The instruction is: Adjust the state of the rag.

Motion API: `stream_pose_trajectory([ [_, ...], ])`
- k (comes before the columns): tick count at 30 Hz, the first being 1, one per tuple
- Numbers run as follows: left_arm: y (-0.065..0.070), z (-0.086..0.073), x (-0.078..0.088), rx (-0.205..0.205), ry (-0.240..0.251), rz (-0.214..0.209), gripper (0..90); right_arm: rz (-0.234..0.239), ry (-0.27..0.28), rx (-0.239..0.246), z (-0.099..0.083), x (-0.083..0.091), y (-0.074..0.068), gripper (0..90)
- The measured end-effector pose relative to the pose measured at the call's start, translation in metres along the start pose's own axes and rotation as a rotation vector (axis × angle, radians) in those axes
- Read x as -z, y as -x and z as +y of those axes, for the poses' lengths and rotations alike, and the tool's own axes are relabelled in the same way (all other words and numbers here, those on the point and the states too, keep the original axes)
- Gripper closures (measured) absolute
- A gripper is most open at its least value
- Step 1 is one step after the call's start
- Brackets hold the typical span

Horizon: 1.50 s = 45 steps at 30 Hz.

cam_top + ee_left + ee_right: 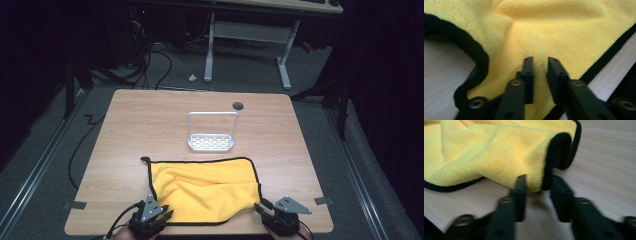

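At the table's [125,130] near edge, the left gripper [540,65] pinches a fold of the yellow cloth [210,187] at its near-left corner. The right gripper [537,185] is spread around the cloth's near-right black-edged corner. Farther back, mid-table, stands a white rack [212,142].

Both the left gripper [159,214] and the right gripper [264,209] sit low, jaws slightly parted.

High view: fixed overhead camera facing forward and down across the whole table [150,115]. Left and right gripper views: close, low cameras looking along their own jaws. All three share the yellow cloth [205,187] [564,27] [486,152] ahead of the jaws.
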<state>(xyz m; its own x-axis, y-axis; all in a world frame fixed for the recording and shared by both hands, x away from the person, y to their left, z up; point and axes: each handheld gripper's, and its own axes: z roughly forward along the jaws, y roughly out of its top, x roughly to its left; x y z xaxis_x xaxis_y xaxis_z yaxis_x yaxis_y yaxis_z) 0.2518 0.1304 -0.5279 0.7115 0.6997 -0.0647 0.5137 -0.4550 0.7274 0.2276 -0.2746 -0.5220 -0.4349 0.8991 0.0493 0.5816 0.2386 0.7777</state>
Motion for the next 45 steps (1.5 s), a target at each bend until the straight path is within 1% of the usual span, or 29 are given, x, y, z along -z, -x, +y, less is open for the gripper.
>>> stream_pose_trajectory([
  [1,-0.002,0.000,0.000,0.021,0.004,-0.010,84.4,-0.017,0.008,0.017,0.002,0.001,-0.001,80.9],
  [3,-0.004,0.000,0.000,0.036,0.005,-0.024,88.2,-0.021,0.048,0.035,0.009,0.007,-0.005,87.5],
  [4,-0.006,0.001,0.000,0.041,0.006,-0.028,88.2,-0.021,0.048,0.035,0.009,0.007,-0.005,87.5],
  [5,-0.008,0.002,0.001,0.040,0.014,-0.023,88.8,-0.025,0.086,0.055,0.018,0.014,-0.011,87.8],
  [8,-0.015,0.012,0.012,0.035,0.081,-0.007,88.9,-0.035,0.137,0.104,0.038,0.019,-0.020,87.9],
  [9,-0.026,0.022,0.017,0.048,0.120,0.013,88.9,-0.030,0.148,0.111,0.045,0.018,-0.021,87.9],
  [11,-0.040,0.030,0.015,0.072,0.134,0.019,88.8,-0.035,0.159,0.123,0.063,0.010,-0.022,87.9],
  [12,-0.040,0.030,0.015,0.072,0.134,0.019,88.7,-0.033,0.164,0.124,0.073,0.001,-0.021,87.9],
  [13,-0.047,0.033,0.012,0.081,0.130,0.024,88.7,-0.033,0.164,0.124,0.073,0.001,-0.021,87.9],
  [14,-0.054,0.035,0.008,0.093,0.123,0.036,88.7,-0.037,0.157,0.129,0.083,-0.009,-0.020,87.9],
  [15,-0.061,0.036,0.003,0.108,0.120,0.040,88.5,-0.036,0.123,0.124,0.102,-0.036,-0.015,87.7],
  [16,-0.067,0.037,0.000,0.119,0.115,0.047,88.5,-0.036,0.123,0.124,0.102,-0.036,-0.015,87.7],
  [17,-0.073,0.036,-0.005,0.132,0.102,0.058,88.3,-0.037,0.101,0.114,0.109,-0.051,-0.014,87.6],
  [19,-0.078,0.032,-0.009,0.153,0.093,0.046,88.1,-0.056,0.028,0.121,0.122,-0.091,-0.012,83.7],
  [20,-0.078,0.029,-0.010,0.163,0.086,0.036,88.0,-0.062,0.014,0.126,0.124,-0.099,-0.013,81.8],
  [23,-0.073,0.025,-0.012,0.151,0.072,0.021,87.7,-0.053,0.015,0.122,0.125,-0.105,-0.015,77.8],
  [27,-0.068,0.025,-0.010,0.136,0.071,0.015,87.7,-0.030,0.075,0.083,0.120,-0.082,-0.019,64.0],
  [30,-0.065,0.025,-0.010,0.119,0.062,0.017,87.7,-0.048,0.057,0.062,0.113,-0.081,-0.018,57.5],
  [31,-0.065,0.025,-0.010,0.122,0.063,0.014,87.7,-0.027,0.041,0.036,0.108,-0.084,-0.016,56.3],
  [32,-0.065,0.025,-0.011,0.125,0.062,0.010,87.7,-0.024,0.021,0.025,0.103,-0.087,-0.016,57.1],
  [34,-0.063,0.023,-0.011,0.126,0.059,0.008,87.7,-0.037,-0.005,0.039,0.095,-0.092,-0.018,80.7],
  [35,-0.063,0.023,-0.011,0.126,0.056,0.002,87.7,-0.034,0.030,0.057,0.092,-0.084,-0.023,86.0],
  [36,-0.061,0.022,-0.010,0.124,0.053,-0.001,87.7,-0.034,0.030,0.057,0.092,-0.084,-0.023,86.0],
  [38,-0.057,0.020,-0.007,0.122,0.052,-0.018,87.7,-0.023,0.052,0.061,0.086,-0.065,-0.026,85.9],
  [41,-0.043,0.018,-0.002,0.101,0.042,-0.066,87.7,-0.027,0.064,0.074,0.064,-0.022,-0.023,85.7],
  [42,-0.038,0.018,-0.001,0.095,0.043,-0.076,87.6,-0.029,0.062,0.061,0.051,-0.003,-0.018,85.3],
  [43,-0.033,0.017,0.001,0.084,0.040,-0.089,87.6,-0.033,0.055,0.044,0.043,0.008,-0.015,84.5],
  [44,-0.027,0.018,0.002,0.080,0.037,-0.110,87.6,-0.039,0.043,0.026,0.032,0.020,-0.010,81.6],
  [45,-0.022,0.018,0.003,0.079,0.041,-0.122,87.3,-0.065,0.021,0.007,0.014,0.039,-0.004,70.5],
])
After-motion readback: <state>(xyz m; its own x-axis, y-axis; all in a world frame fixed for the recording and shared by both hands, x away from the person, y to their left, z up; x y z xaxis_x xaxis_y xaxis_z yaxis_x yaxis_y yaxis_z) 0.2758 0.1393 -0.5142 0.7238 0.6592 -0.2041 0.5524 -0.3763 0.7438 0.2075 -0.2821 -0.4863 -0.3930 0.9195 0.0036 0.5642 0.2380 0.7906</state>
